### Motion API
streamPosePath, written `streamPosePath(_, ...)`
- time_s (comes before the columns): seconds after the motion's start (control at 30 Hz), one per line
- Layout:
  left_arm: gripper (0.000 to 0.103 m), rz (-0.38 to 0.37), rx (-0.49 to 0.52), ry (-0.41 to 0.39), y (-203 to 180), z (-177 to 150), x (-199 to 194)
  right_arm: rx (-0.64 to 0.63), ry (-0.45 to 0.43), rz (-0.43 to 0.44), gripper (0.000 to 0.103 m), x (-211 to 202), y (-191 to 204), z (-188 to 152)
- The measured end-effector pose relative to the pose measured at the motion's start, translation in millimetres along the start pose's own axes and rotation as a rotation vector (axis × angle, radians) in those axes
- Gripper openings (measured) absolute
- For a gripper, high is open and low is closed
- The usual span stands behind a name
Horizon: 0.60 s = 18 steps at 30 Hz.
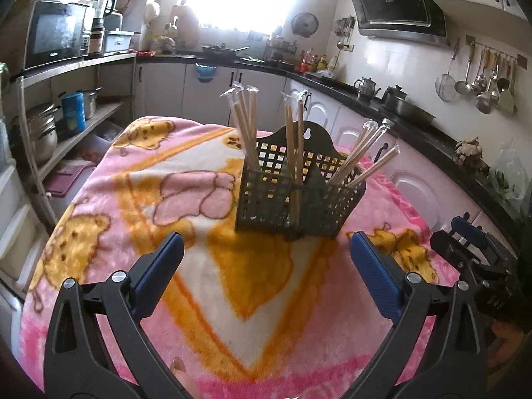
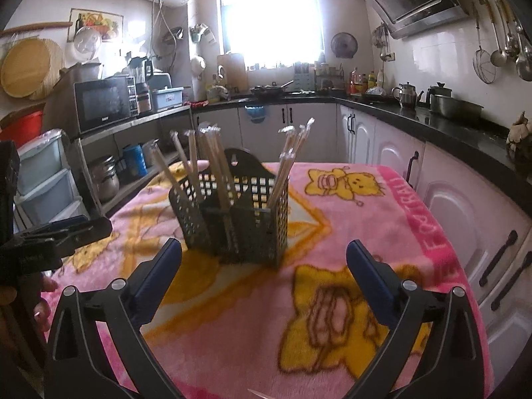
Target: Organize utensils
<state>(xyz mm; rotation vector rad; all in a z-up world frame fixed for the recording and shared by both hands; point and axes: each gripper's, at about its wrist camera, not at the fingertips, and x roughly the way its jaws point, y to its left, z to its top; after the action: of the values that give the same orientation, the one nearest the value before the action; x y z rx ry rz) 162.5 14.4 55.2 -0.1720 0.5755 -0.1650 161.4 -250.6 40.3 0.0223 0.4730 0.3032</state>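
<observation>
Red capital letters run along the pink border of the cartoon-bear blanket (image 2: 432, 229) covering the table; only a fragment, roughly "F QQ TRALL", can be made out in the right wrist view. Small brand marks sit on the microwave (image 2: 103, 103) and on the range hood (image 1: 392, 0), both too blurred to read.

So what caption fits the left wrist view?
Open left gripper facing a dark basket of wrapped chopsticks on a pink blanket.

Home kitchen, range hood (image 1: 395, 3), microwave (image 2: 103, 103), hanging ladles (image 1: 482, 83), black countertop (image 2: 432, 116), kettles (image 2: 407, 94)
</observation>
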Motion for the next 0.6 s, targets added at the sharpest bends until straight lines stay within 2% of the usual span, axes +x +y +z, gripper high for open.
streamPosePath(0.3, 0.092, 0.035, 0.005, -0.044, 5, -33, -17, -0.01, -0.007, -0.014, 0.097, -12, 8, -32)
streamPosePath(0.6, 0.092, 0.011, 0.011, -0.058, 6, -55, -21, -0.004, 0.013, -0.009, 0.097, -19, 13, -64)
